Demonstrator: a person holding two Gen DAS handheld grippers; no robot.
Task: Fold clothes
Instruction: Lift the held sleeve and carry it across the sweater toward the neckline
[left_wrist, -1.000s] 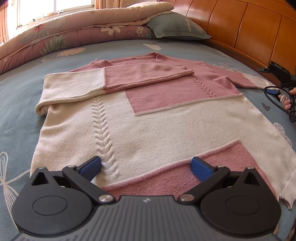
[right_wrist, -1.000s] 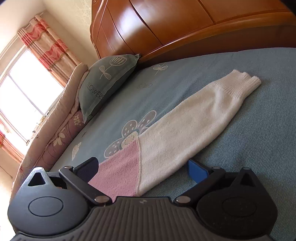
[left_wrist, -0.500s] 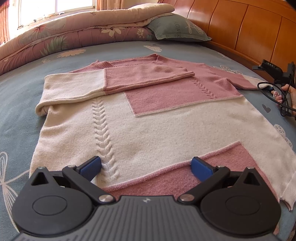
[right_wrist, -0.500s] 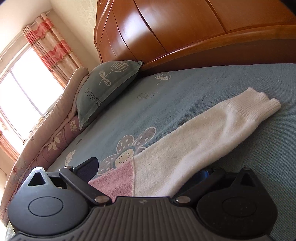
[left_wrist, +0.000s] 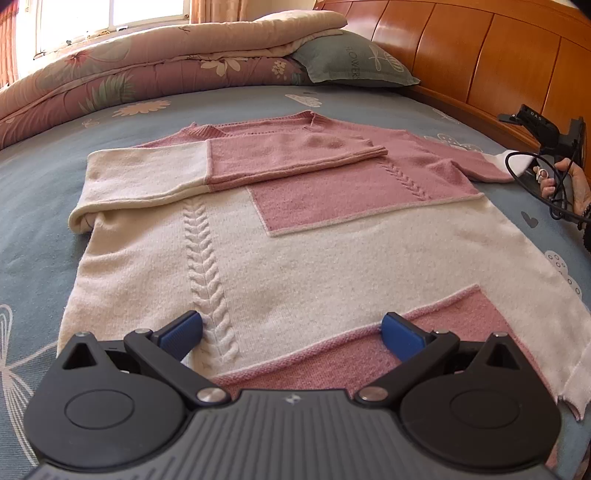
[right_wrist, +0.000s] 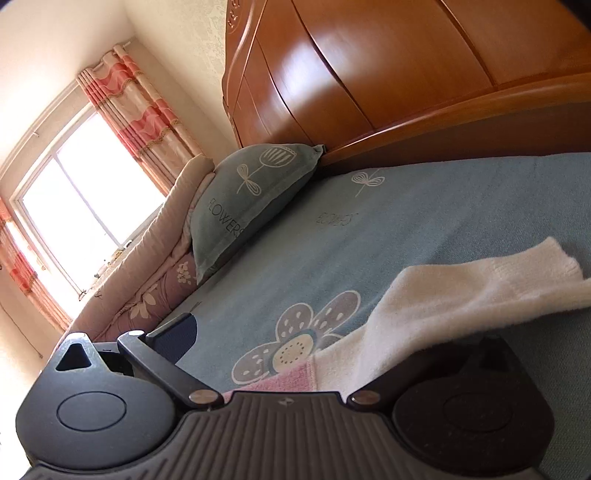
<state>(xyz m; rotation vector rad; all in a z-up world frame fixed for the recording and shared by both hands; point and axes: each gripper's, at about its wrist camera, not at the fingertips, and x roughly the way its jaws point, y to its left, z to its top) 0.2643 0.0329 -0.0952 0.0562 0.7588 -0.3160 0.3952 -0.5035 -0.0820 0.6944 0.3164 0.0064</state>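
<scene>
A blue flower-printed bed sheet (left_wrist: 44, 173) covered the bed, with a glossy wooden headboard (right_wrist: 388, 74) along one side and a sunlit window (right_wrist: 74, 206) with pink striped curtains (right_wrist: 136, 107) beyond the far end. The pink and cream sweater (left_wrist: 314, 240) lay flat on the sheet, collar toward the rolled floral quilt (left_wrist: 147, 62). One sleeve (left_wrist: 221, 166) was folded across the sweater's chest, while the other sleeve (right_wrist: 461, 295) stretched toward the headboard, its cream cuff lifted clear of the sheet. Bare sheet lay open all round the sweater: a broad strip between collar and quilt, and a narrower strip between the outstretched sleeve and the headboard. A grey-green pillow (right_wrist: 247, 199) leaned between quilt and headboard, printed "FLOWERS"; more lettering on the sheet near the pillow was too skewed to read.

The left hand-held gripper (left_wrist: 291, 334) hovered over the sweater's hem with its blue fingers spread wide, holding nothing. The right hand-held gripper (right_wrist: 306, 363) sat at the sleeve's pink-to-cream seam; the cloth passed between its fingers and draped over the right one, hiding it, so I cannot tell whether it had closed on the sleeve. In the left wrist view, a hand (left_wrist: 565, 184) and black cable (left_wrist: 532, 177) showed at the sweater's headboard side.
</scene>
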